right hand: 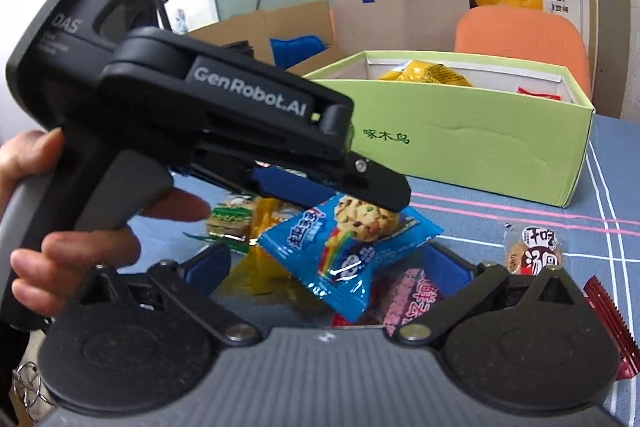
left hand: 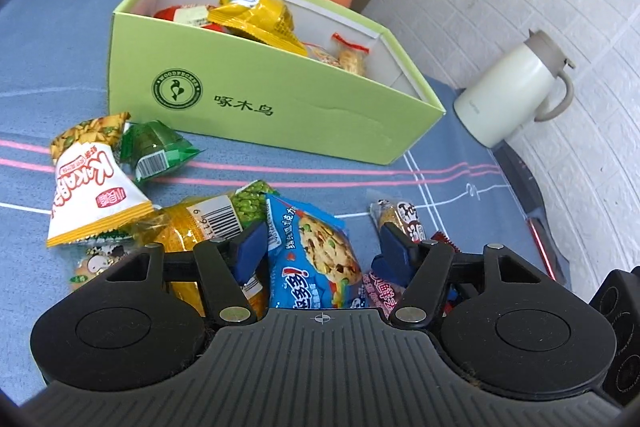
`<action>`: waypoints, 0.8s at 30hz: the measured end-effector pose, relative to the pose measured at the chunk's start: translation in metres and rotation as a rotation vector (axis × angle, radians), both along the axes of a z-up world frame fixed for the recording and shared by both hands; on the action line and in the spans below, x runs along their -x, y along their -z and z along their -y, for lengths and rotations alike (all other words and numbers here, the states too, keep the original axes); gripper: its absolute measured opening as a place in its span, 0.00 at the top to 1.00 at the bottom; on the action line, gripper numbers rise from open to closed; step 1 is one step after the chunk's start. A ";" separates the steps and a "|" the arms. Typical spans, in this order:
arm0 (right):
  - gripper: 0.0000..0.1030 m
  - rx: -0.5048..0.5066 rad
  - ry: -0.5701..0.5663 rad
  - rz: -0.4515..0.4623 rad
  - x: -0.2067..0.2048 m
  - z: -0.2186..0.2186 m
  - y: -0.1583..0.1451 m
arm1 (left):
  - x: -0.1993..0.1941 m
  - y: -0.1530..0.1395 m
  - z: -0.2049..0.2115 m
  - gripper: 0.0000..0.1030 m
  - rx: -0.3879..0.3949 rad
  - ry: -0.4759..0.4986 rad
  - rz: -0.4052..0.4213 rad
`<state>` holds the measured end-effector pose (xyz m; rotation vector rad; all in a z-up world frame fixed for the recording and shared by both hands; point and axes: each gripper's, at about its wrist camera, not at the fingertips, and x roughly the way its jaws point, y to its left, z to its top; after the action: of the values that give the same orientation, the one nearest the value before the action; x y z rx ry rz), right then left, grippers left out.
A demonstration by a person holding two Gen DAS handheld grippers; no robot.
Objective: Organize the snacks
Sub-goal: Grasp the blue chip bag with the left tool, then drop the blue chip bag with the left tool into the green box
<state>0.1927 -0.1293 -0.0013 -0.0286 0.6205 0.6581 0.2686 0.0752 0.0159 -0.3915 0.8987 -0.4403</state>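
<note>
Blue-wrapped cookie packet (left hand: 316, 247), printed with a chocolate-chip cookie, lies between the two blue pads of the left gripper (left hand: 320, 247), which points down at the snack pile on the blue tablecloth (left hand: 60, 27). In the right wrist view the left gripper (right hand: 384, 203) reaches in from the left over the same packet (right hand: 352, 247), its black finger tip lying across the packet's far end; whether the pads already press the wrapper cannot be told, so the jaws read as partly open around it. A hand (right hand: 60, 227) holds the left gripper's grey handle. The right gripper (right hand: 328, 267) stands wide, nothing between its pads, the blue packet and a pink packet (right hand: 412, 295) lying just beyond it. To the left of the blue packet lie a yellow packet (left hand: 188, 227), a white-and-orange packet (left hand: 88, 183) and a green packet (left hand: 156, 151); to its right, a clear-wrapped biscuit (left hand: 400, 219). Farther off stands the green box (left hand: 260, 99) (open-topped, already holding yellow and red packets). A cream jug (left hand: 516, 87) stands at the far right, by the wall.
</note>
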 end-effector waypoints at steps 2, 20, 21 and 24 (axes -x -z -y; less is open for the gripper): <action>0.02 0.006 0.003 -0.005 -0.003 0.000 0.000 | -0.004 0.002 0.001 0.54 -0.011 0.024 -0.006; 0.47 0.059 0.040 0.170 -0.011 0.015 -0.038 | 0.008 -0.056 0.011 0.90 0.047 0.031 0.178; 0.47 0.061 0.045 0.181 -0.017 0.018 -0.041 | 0.001 -0.060 0.013 0.90 0.052 0.027 0.178; 0.47 0.083 0.061 0.227 -0.039 0.025 -0.056 | -0.025 -0.076 0.021 0.91 0.093 0.020 0.204</action>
<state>0.2319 -0.1543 0.0546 -0.1593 0.4277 0.5603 0.2936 0.0546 0.0922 -0.4146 0.6864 -0.5320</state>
